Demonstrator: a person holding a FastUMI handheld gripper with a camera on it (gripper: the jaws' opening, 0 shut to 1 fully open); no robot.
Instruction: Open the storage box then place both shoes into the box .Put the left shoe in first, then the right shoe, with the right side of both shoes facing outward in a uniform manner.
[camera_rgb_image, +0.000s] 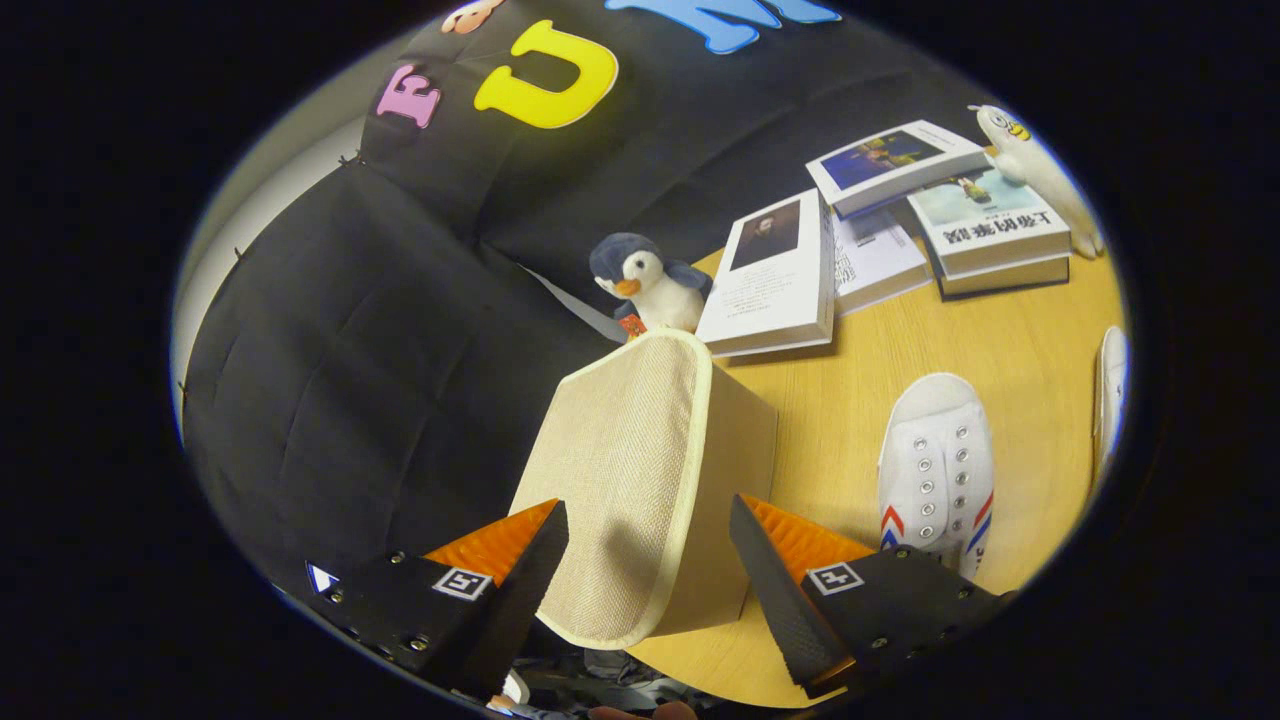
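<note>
Gripper (648, 545) jaws apart, straddling storage box (640, 480) lid edge

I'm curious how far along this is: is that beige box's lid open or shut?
Cannot tell. The storage box shows its woven face between the spread fingers of the gripper; neither finger touches it.

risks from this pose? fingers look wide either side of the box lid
1. The gripper is open, its fingers astride the storage box lid without pressing it; closing off-centre may let the fabric flap slip.
2. The box sits near the table edge; a hard pull might drag or tip it.
3. The plush penguin and a book stand just behind the box; a swinging lid may knock them.
</note>
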